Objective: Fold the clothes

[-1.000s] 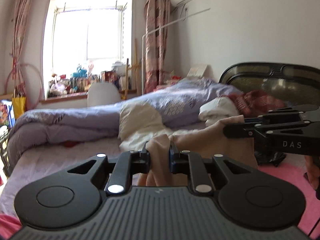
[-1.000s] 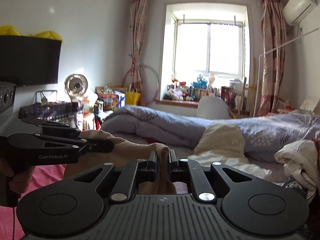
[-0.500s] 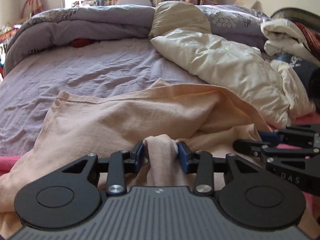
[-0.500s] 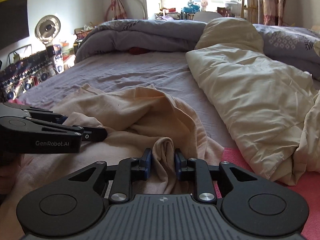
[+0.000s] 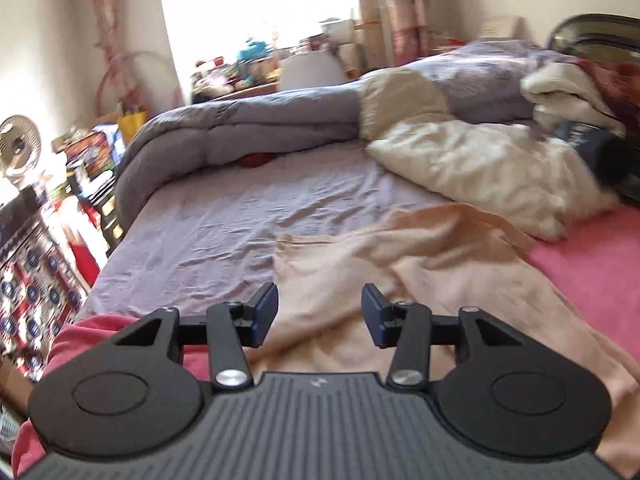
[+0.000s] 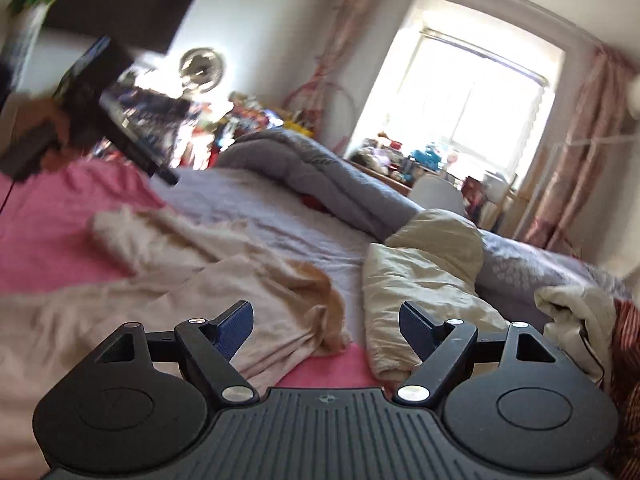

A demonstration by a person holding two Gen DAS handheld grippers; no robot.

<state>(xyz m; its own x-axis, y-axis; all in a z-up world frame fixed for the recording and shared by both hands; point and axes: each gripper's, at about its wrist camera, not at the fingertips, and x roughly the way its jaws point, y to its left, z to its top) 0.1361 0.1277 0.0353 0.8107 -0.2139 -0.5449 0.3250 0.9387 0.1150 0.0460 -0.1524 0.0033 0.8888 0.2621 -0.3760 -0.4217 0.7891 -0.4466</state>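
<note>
Left wrist view shows the left gripper (image 5: 319,312) with its two blue-padded jaws spread wide and nothing between them, poised just above a rumpled peach-coloured cotton garment (image 5: 404,280). That garment lies spread on the bed, partly on a wrinkled lilac bedsheet (image 5: 248,224) and partly on a pink blanket (image 5: 592,264). Beyond the garment sits a crumpled cream duvet (image 5: 472,168), and farther back a rolled grey-lilac quilt (image 5: 240,136) runs across the bed. Right wrist view shows the right gripper (image 6: 326,326), its jaws also wide apart and holding nothing, hovering over the near edge of the same garment (image 6: 224,292), with the cream duvet (image 6: 420,280) just beside the garment on its right. The picture is blurred.
</note>
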